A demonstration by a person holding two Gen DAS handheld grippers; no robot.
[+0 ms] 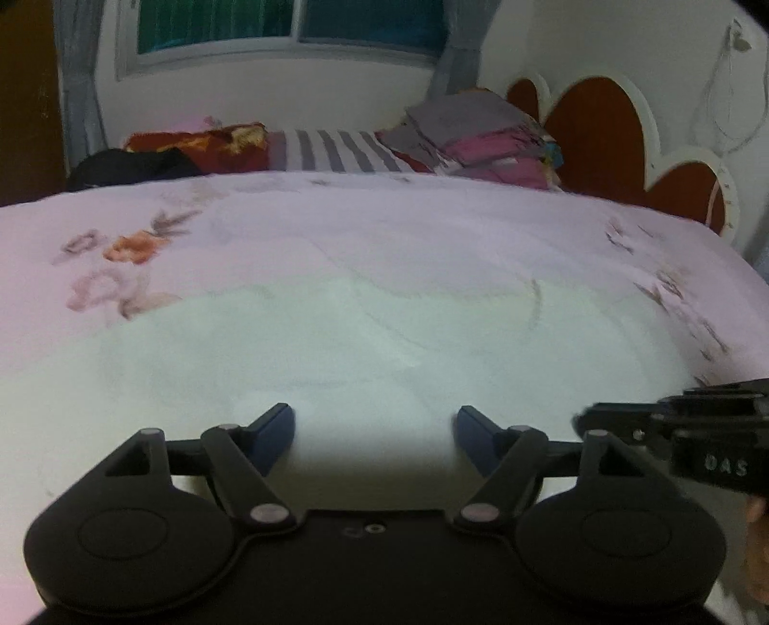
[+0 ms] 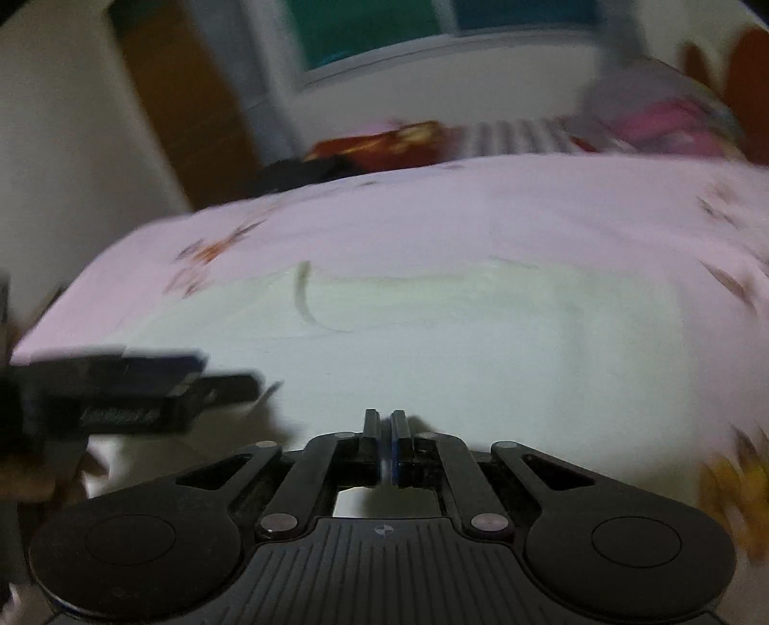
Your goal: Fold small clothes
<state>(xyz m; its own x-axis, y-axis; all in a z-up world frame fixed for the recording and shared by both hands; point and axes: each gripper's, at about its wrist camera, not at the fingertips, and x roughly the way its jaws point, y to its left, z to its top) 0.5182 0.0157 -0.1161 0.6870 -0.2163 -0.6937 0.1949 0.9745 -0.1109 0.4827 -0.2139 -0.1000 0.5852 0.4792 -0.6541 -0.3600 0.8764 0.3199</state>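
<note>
A pale, whitish-green garment (image 1: 365,336) lies spread flat on the pink floral bedsheet (image 1: 336,216); it also shows in the right wrist view (image 2: 480,336). My left gripper (image 1: 375,423) is open over the garment's near edge, with nothing between its blue pads (image 1: 276,428). My right gripper (image 2: 384,428) is shut at the garment's near edge; a thin pale layer seems to sit between its pads, but blur leaves that unclear. The right gripper appears at the right edge of the left wrist view (image 1: 673,432), and the left gripper at the left of the right wrist view (image 2: 144,389).
At the far end of the bed lie a stack of folded grey and pink clothes (image 1: 480,139), a striped cloth (image 1: 336,149), a red patterned item (image 1: 202,144) and a black garment (image 1: 134,166). A red-and-white headboard (image 1: 605,134) stands at right, a window (image 1: 288,24) behind.
</note>
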